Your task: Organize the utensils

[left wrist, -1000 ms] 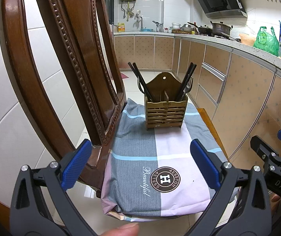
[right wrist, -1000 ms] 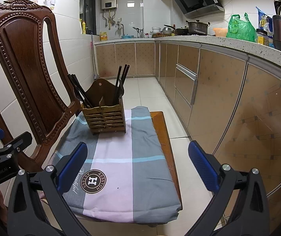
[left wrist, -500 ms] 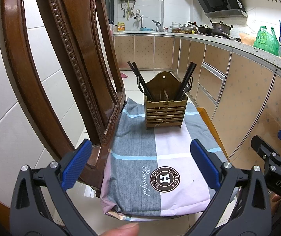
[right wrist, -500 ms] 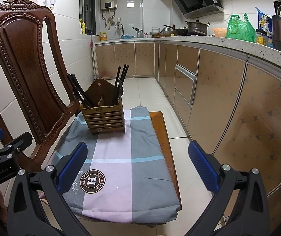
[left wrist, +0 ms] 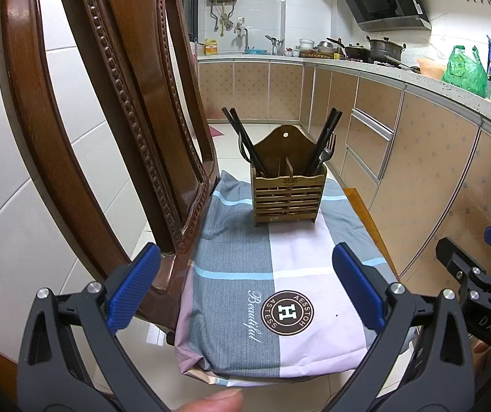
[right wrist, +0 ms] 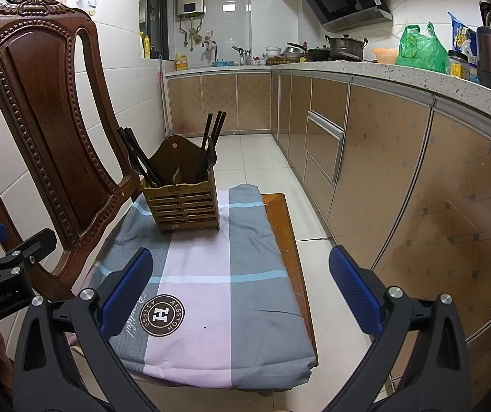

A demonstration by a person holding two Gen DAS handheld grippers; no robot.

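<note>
A slatted wooden utensil holder (left wrist: 288, 194) stands upright at the far end of a cloth-covered chair seat (left wrist: 245, 267); it also shows in the right wrist view (right wrist: 185, 202). Dark chopsticks (left wrist: 245, 144) lean in its left compartment, more chopsticks (left wrist: 324, 140) and a fork (left wrist: 328, 151) in its right. My left gripper (left wrist: 245, 288) is open and empty, well in front of the holder over the seat's near end. My right gripper (right wrist: 240, 295) is open and empty, also short of the holder.
The carved wooden chair back (left wrist: 115, 110) rises close on the left. Kitchen cabinets (right wrist: 365, 158) and a cluttered counter (right wrist: 417, 68) run along the right. Tiled floor (right wrist: 262, 158) lies beyond the seat. The other gripper shows at each view's edge (left wrist: 479, 295).
Both grippers stay open and nearly still. The holder and utensils have not moved.
</note>
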